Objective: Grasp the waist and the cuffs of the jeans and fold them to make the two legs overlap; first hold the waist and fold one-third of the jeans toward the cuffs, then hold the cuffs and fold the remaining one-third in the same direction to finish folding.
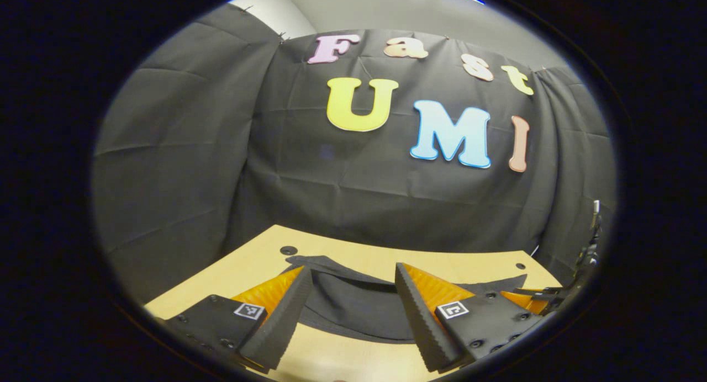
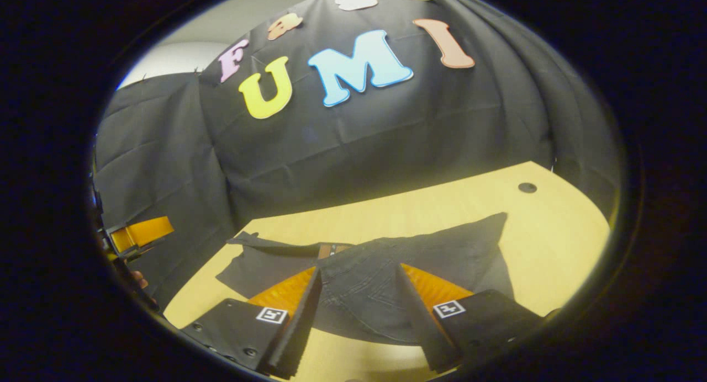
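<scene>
— Jeans (image 2: 381, 282) first, since they lie nearest, just past my fingertips: dark denim spread flat on the table (image 2: 552, 222), reaching from near centre off to the left in the right gripper view.

— And your grippers?

— My right gripper (image 2: 359, 293) hangs over them with its fingers wide apart, gripping nothing. My left gripper (image 1: 351, 293) is just as wide and just as empty, above the near edge of the cloth (image 1: 353, 310).

— How will they handle?

— I'd judge them soft but fairly heavy: thick denim should sag between two holds and drag on the wood. The doubled band at the waist and the stitched cuffs are the firmest bites, so I'd pinch there, not the loose middle.

— Which end is the waist?

— Probably around the brown patch (image 2: 327, 250); I can't be certain.
</scene>
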